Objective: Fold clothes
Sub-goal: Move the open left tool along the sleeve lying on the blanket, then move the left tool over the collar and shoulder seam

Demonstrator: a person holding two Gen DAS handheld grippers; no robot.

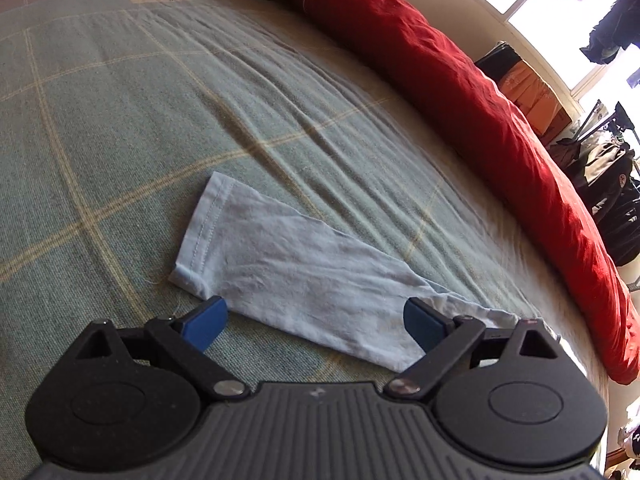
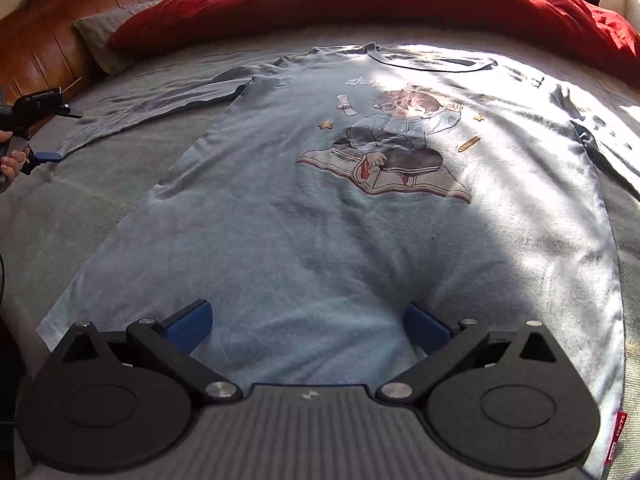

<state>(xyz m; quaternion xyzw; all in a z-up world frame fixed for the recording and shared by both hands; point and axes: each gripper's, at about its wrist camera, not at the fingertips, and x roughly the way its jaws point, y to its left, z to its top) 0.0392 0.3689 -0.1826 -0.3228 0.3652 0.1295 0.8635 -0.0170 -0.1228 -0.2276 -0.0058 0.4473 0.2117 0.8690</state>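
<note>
Shirt [image 2: 320,216] flat — both hand-held grippers [image 1: 316,320] [image 2: 308,326] low, jaws wide.

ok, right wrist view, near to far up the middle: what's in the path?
right gripper, open → shirt hem → cartoon print → collar → red duvet
</note>
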